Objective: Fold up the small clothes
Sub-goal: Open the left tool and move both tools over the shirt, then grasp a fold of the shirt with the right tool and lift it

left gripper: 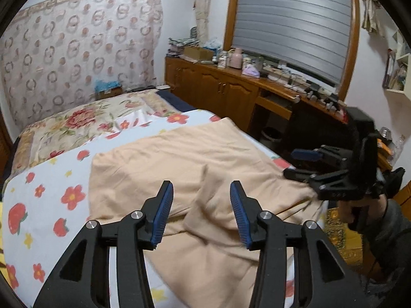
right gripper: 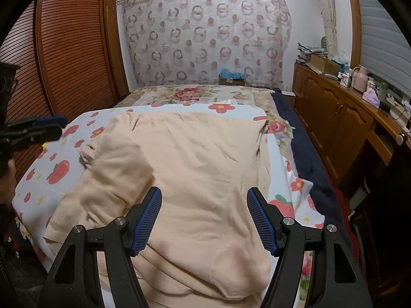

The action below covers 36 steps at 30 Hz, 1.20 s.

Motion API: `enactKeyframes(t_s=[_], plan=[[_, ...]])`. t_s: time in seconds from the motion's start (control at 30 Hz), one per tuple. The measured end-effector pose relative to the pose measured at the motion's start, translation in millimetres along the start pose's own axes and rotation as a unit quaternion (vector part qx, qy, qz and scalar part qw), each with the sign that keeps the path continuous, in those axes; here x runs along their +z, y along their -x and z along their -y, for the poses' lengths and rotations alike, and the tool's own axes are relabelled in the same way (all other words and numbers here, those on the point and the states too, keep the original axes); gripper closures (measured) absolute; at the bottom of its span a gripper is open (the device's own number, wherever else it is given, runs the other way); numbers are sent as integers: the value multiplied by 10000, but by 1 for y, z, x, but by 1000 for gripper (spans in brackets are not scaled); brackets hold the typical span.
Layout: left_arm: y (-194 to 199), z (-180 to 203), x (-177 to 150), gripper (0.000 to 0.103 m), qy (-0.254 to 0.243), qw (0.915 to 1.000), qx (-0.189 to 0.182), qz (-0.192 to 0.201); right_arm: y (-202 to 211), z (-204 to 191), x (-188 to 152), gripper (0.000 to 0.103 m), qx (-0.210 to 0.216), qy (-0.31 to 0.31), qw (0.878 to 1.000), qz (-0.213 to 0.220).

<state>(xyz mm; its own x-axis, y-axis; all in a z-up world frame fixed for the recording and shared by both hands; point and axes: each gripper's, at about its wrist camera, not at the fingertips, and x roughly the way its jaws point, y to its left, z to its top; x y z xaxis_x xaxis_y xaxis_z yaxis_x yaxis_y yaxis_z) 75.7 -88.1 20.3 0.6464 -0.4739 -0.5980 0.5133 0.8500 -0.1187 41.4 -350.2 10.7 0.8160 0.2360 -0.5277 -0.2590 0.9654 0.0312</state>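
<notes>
Peach garment (right gripper: 185, 169) spread rumpled on flower-print sheet (right gripper: 59, 169), near part folded over.

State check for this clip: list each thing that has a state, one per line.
Left gripper: open, nothing between its pads, above the garment.
Right gripper: open, empty, above the garment.
Garment: peach, spread on the bed, wrinkled, partly folded over near its left side.
Flowered sheet: flat under the garment.
Window shutter: down.
Cabinet doors: shut.
Louvred door: shut.
</notes>
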Motion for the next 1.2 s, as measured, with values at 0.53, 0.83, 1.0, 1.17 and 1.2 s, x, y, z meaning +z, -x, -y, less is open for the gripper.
enactKeyframes(t_s=[0.53, 0.83, 1.0, 1.17, 1.2], plan=[[18, -51, -42, 27, 491, 9968, 633, -1, -29, -50, 21, 32, 604, 548, 9967, 16], [23, -64, -49, 27, 546, 9948, 859, -9, -58, -46, 28, 29, 738, 568, 9954, -219], [23, -67, -53, 27, 552, 9944, 900, -34, -68, -49, 33, 29, 846, 597, 9940, -362], [23, -67, -54, 27, 561, 9944, 895, -46, -84, -55, 37, 29, 717, 806, 9919, -664], [23, -66, -55, 27, 563, 9944, 890, -49, -85, -56, 35, 29, 651, 826, 9920, -698]])
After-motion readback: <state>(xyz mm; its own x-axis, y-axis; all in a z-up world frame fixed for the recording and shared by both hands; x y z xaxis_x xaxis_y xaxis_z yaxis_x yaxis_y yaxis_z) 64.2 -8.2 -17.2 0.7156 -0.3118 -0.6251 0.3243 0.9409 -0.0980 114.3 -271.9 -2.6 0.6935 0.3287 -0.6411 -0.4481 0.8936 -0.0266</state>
